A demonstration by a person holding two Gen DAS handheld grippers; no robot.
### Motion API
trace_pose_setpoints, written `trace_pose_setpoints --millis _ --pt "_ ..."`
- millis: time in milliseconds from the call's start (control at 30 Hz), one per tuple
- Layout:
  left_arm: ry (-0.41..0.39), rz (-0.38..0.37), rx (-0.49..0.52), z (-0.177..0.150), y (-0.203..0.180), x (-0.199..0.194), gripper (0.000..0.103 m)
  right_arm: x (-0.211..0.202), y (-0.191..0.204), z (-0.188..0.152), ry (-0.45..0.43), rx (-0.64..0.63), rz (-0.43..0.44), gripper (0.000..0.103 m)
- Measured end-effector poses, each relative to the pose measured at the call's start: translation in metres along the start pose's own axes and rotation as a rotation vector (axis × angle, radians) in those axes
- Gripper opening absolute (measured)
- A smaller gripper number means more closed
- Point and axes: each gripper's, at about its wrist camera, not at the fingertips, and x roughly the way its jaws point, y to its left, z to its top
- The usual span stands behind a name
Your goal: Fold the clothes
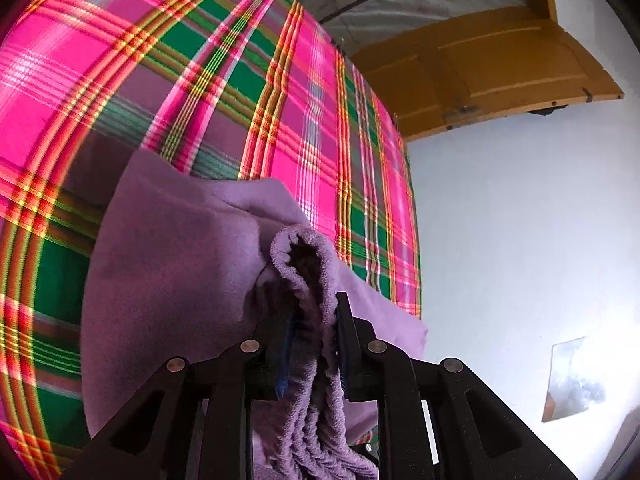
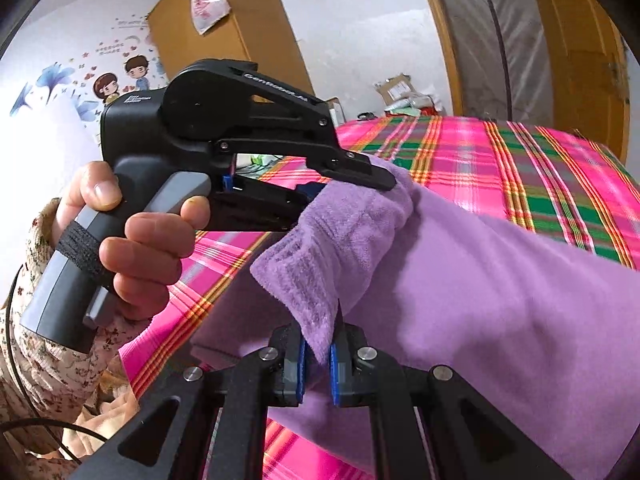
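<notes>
Your left claw (image 1: 316, 320) is clamped on a bunched fold of the purple garment (image 1: 180, 260), the ribbed edge squeezed between its 2 blue pads. Your right claw (image 2: 318, 364) pinches another ribbed edge of the same garment (image 2: 480, 300), with cloth filling the narrow gap between its pads. In the right wrist view, the left claw sits at 11 o'clock, held by your hand (image 2: 132, 240) in a floral sleeve (image 2: 44, 344). The garment hangs between both claws above the plaid bedsheet (image 1: 120, 60), its body spreading toward 3 o'clock.
</notes>
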Motion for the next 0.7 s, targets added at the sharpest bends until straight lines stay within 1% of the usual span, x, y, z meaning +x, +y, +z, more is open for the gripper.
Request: trace_pose_setpoints --millis 67,133,200,267,333,367,433,533,633,700 --pt "0.01 -0.004 -0.012 0.0 0.001 0.003 0.023 -0.001 -0.008 -0.002 0.006 0.024 -0.002 0.01" --pt "0.02 -0.017 -0.025 -0.001 0.001 0.005 0.023 -0.002 -0.014 -0.004 0.013 0.04 -0.003 0.011" --pt "0.017 -0.02 -0.01 -0.003 -0.001 0.003 0.024 -0.003 -0.019 -0.007 0.022 0.055 -0.003 0.011" --pt "0.008 -0.024 0.003 -0.005 -0.002 -0.001 0.025 -0.005 -0.024 -0.01 0.031 0.069 -0.003 0.017" --pt "-0.005 -0.03 0.01 -0.008 -0.003 -0.006 0.031 -0.006 -0.029 -0.013 0.039 0.083 -0.003 0.021" --pt "-0.017 -0.028 0.01 -0.009 -0.002 -0.01 0.032 -0.007 -0.032 -0.014 0.043 0.091 -0.003 0.025" --pt "-0.045 -0.021 0.014 -0.012 0.002 -0.019 0.032 -0.01 -0.036 -0.017 0.048 0.099 -0.01 0.028" --pt "-0.094 -0.009 0.01 -0.019 0.011 -0.036 0.032 -0.012 -0.042 -0.018 0.053 0.109 -0.006 0.032" --pt "-0.125 0.019 0.013 -0.027 0.02 -0.048 0.032 -0.016 -0.051 -0.02 0.055 0.122 0.019 0.037" --pt "-0.142 0.044 0.024 -0.032 0.025 -0.057 0.032 -0.02 -0.058 -0.02 0.054 0.146 0.055 0.039"
